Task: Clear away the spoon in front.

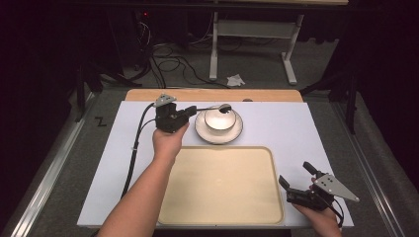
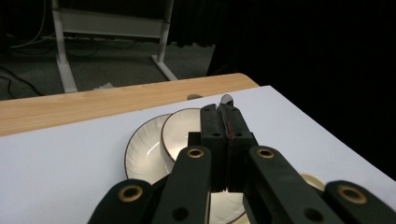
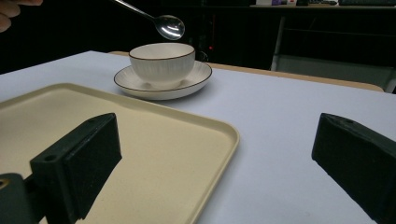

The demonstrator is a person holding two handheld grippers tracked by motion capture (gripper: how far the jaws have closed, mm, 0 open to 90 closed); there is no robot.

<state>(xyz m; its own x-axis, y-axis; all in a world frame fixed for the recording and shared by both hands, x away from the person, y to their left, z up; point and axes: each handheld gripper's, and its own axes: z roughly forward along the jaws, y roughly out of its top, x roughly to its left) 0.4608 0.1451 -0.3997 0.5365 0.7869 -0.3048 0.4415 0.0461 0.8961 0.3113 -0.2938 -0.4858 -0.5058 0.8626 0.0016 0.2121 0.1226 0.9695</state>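
A slim, shiny metal spoon [image 1: 217, 107] hangs level above the white ribbed bowl with a dark rim [image 1: 220, 119], its handle pinched tight in the left tool [image 1: 190, 109], the bowl sitting on a matching white saucer [image 1: 202, 129]. Nearer the person lies a pale cream plastic tray with rounded corners [image 1: 222, 185] on the white-covered tabletop [image 1: 286, 123], and beside it the right tool [image 1: 295, 183] rests with its jaws wide and nothing between them. Beyond the wooden far edge, the room is dark, with grey floor, black cables [image 1: 168, 64] and a white metal stand [image 1: 252, 44].
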